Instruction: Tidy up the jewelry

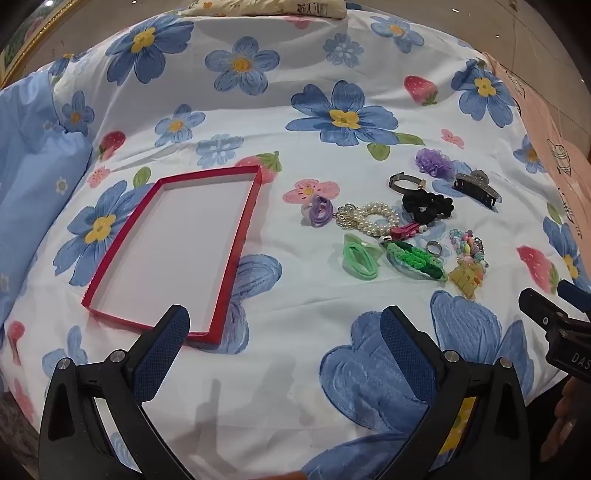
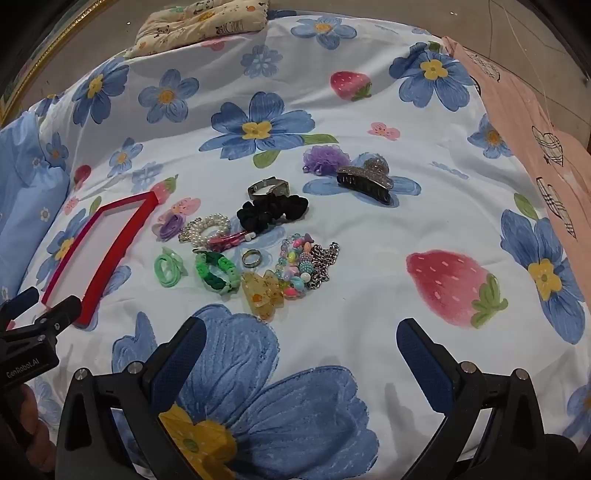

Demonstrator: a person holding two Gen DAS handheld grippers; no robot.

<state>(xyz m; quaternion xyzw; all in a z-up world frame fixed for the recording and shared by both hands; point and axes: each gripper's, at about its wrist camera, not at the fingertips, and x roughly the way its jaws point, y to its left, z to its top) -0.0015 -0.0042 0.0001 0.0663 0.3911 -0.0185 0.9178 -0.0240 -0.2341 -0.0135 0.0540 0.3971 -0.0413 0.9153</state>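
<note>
A shallow red tray (image 1: 236, 236) with a white floor lies empty on the floral sheet, also in the right wrist view (image 2: 110, 254). To its right lies a cluster of jewelry: pearl bracelet (image 1: 373, 218), black scrunchie (image 2: 271, 214), green braided band (image 2: 216, 275), ring (image 2: 252, 257), beaded bracelet (image 2: 295, 269), yellow claw clip (image 2: 262, 295), glitter claw clip (image 2: 364, 177), watch (image 2: 266, 187). My left gripper (image 1: 286, 325) is open and empty, near the tray's front corner. My right gripper (image 2: 301, 336) is open and empty, in front of the cluster.
A purple pompom tie (image 2: 325, 157), a purple hair tie (image 1: 319, 210) and a green hair tie (image 1: 360, 258) lie beside the cluster. A blue pillow (image 1: 33, 177) is at the left, a pink cloth (image 2: 535, 122) at the right edge, a patterned cushion (image 2: 199, 22) at the back.
</note>
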